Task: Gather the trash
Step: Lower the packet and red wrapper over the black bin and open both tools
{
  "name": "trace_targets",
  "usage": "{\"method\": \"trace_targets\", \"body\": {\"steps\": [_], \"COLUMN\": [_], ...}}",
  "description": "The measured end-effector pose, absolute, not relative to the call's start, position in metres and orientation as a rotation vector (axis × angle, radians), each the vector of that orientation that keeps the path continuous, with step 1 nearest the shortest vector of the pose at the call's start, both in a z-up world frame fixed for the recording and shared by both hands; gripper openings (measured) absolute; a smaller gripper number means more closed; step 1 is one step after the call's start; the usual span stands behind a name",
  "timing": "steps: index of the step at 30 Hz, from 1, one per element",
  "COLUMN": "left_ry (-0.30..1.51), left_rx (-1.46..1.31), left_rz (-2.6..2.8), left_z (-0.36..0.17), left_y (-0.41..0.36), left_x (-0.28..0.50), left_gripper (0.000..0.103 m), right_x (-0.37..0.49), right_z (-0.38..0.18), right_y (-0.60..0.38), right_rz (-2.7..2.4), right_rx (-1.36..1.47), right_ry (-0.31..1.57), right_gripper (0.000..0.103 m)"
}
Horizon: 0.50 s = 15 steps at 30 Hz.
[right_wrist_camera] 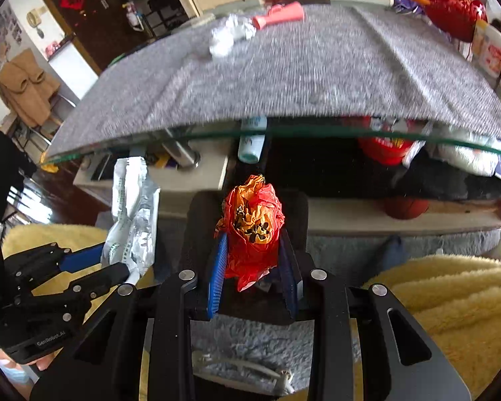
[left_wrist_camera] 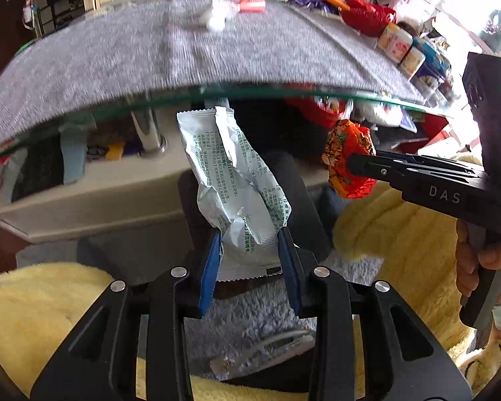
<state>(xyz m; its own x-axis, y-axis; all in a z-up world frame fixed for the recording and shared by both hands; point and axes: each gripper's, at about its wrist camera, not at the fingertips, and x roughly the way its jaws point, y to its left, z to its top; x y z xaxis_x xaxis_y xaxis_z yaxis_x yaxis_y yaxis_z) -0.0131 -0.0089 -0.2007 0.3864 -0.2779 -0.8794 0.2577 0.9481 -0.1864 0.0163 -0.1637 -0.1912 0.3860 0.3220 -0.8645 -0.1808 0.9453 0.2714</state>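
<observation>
Below table edge (left_wrist_camera: 217, 92): crumpled silver wrapper (left_wrist_camera: 230, 180).

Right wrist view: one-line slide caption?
Right claw shut on crumpled orange-red wrapper, below the grey-matted glass table.

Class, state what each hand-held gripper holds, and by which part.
Left hand-held gripper: silver printed wrapper, held by its lower end. Right hand-held gripper: crumpled red-orange wrapper, held by its lower half.
</observation>
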Motion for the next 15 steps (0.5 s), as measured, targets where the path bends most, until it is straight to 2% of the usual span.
{"method": "trace_targets", "body": {"steps": [8,15], "left_ry": [1.204,1.247], "left_rx": [-0.015,-0.018], "left_rz": [-0.347,-0.343], "left_z": [-0.233,-0.247], "left_y": [-0.014,-0.013], "left_x": [-0.011,0.001], "left_gripper": [0.034,0.039], "right_x": [0.019,0.03], "right_z": [-0.211,-0.226], "right_y": [-0.161,-0.16], "right_rz": [0.323,0.33], "right_rx": [0.145,0.189], "right_ry": [1.179,1.229], "right_gripper": [0.032,0.034]}}
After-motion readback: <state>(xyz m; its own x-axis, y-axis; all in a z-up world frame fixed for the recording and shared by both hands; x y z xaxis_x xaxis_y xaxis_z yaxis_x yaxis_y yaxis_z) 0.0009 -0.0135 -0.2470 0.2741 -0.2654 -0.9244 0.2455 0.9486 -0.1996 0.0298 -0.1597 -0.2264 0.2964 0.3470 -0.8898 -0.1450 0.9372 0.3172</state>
